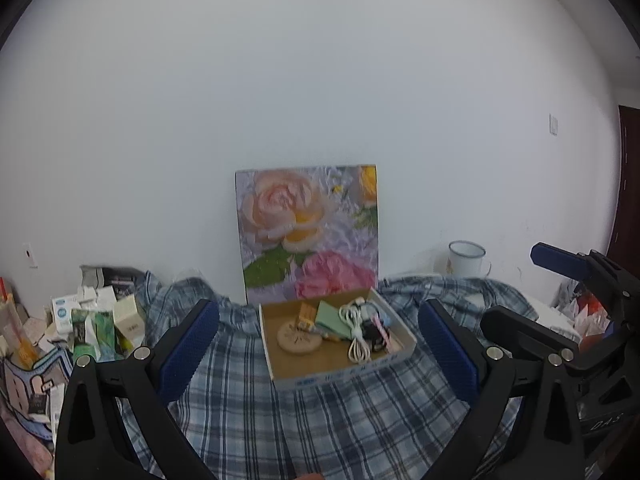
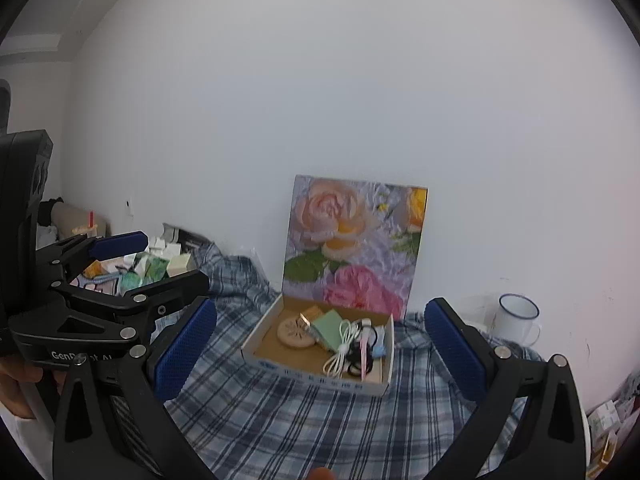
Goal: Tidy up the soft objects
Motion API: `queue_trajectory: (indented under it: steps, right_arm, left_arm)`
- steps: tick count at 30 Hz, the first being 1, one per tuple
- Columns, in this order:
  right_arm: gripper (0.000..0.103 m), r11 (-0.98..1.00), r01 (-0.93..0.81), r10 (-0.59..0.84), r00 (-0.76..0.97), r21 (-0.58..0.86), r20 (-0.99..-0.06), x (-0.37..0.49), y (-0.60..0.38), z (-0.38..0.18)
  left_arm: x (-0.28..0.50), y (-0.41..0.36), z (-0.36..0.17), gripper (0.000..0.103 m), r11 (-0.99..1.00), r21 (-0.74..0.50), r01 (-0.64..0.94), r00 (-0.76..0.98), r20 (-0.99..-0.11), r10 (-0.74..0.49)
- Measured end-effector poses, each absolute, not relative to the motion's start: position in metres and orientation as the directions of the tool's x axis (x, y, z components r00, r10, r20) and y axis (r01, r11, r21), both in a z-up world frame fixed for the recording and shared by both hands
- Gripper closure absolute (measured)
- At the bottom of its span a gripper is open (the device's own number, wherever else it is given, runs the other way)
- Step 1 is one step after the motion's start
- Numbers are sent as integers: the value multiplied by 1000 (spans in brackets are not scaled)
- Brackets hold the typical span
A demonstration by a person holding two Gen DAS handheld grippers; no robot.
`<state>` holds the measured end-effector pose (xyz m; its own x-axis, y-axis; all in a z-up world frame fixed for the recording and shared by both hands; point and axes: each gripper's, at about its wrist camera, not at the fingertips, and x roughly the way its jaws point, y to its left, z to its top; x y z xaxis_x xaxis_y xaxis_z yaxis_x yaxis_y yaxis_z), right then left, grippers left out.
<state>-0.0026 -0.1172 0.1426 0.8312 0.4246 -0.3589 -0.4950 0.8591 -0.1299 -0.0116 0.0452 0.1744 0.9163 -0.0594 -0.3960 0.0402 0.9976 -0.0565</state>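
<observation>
Both grippers, L (image 1: 318, 344) & R (image 2: 320, 346), hovering w/ fingers wide apart, holding nothing. Cable (image 1: 356, 336), hair ties lying in box (image 1: 340, 376) on plaid cloth (image 1: 320, 420); progress unclear.

Spread flat across the bottom of the frame: a blue and white checked cloth (image 1: 320, 420), soft and wrinkly. Sitting on it in the middle: a shallow open cardboard box (image 1: 340, 376) with small things inside. At its far edge, leaning on the wall: a shiny flower picture (image 1: 308, 236). At right: a white metal mug (image 1: 466, 258). At left: a messy pile of little paper boxes (image 1: 92, 320).
</observation>
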Motion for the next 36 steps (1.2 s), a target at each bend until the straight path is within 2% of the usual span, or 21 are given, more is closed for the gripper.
queue_trajectory:
  steps: [21, 28, 30, 33, 36]
  right_arm:
    - [0, 853, -513, 420, 780, -91, -465, -23, -132, 50]
    - [0, 853, -513, 415, 779, -98, -471, -19, -130, 17]
    - [0, 851, -518, 411, 761, -89, -503, -12, -127, 9]
    - [0, 853, -518, 424, 760, -66, -492, -2, -126, 7]
    - [0, 853, -518, 423, 762, -69, -490, 6, -121, 5]
  left_arm:
    - [-33, 37, 77, 2, 994, -101, 51, 853, -513, -96]
    - [-35, 31, 53, 2, 999, -35, 21, 855, -517, -36]
    - [-33, 32, 42, 2, 1000, -18, -1, 849, -528, -8]
    - [-29, 42, 35, 2, 998, -52, -18, 832, -554, -14]
    - [-26, 51, 35, 2, 997, -70, -31, 839, -545, -12]
